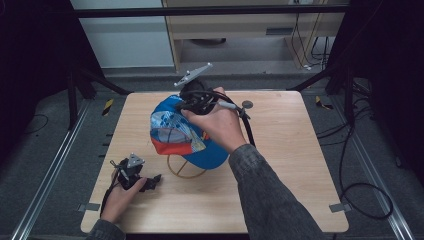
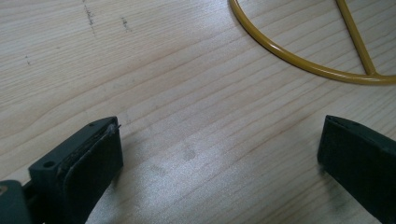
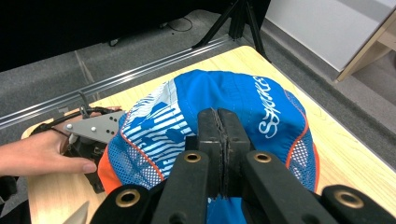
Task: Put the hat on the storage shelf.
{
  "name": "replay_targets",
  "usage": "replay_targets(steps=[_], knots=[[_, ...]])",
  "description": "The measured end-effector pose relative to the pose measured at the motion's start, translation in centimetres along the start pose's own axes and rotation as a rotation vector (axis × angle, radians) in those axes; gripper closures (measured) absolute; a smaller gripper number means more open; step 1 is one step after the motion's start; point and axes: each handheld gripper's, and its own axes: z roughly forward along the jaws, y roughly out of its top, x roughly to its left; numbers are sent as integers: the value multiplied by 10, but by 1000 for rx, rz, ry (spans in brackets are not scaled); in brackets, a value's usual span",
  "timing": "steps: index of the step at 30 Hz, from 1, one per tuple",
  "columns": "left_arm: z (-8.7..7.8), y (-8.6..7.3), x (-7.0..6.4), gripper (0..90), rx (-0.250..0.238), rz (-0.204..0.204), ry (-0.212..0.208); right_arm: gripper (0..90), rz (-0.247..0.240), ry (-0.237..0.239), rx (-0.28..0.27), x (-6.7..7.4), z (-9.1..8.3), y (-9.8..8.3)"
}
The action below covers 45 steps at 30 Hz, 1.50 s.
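A blue cap with white print and an orange trim sits tilted over a yellow wire stand near the table's middle. My right gripper is at the cap's far upper side, its jaws pressed together on the cap's fabric; in the right gripper view its pads meet with blue cloth beneath. My left gripper rests at the table's near left, open and holding nothing. In the left gripper view it spreads wide over bare wood, with the stand's ring ahead.
The wooden table has a small round grey disc near its far edge. Grey tape tabs mark the near corners. Tripod legs, a cabinet and floor cables surround the table.
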Motion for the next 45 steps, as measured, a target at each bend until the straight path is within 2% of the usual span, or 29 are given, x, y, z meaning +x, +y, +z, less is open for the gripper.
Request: replay_targets(steps=[16,23,25,28,31,36,45], knots=[[0,0,0,0,0,0,0,890,0,0,-35,-2,-16,-3],[0,0,0,0,0,0,0,879,32,-18,-50,-12,-27,-17],[0,0,0,0,0,0,0,861,54,-37,-57,-19,-34,-26],[0,0,0,0,0,0,0,777,81,-65,-68,-27,-41,-35],[0,0,0,0,0,0,0,620,107,-106,-76,-34,-48,-42],[0,0,0,0,0,0,0,469,139,-167,-102,-42,-57,-51],[0,0,0,0,-3,-1,0,228,185,-212,-97,-51,-64,-71]])
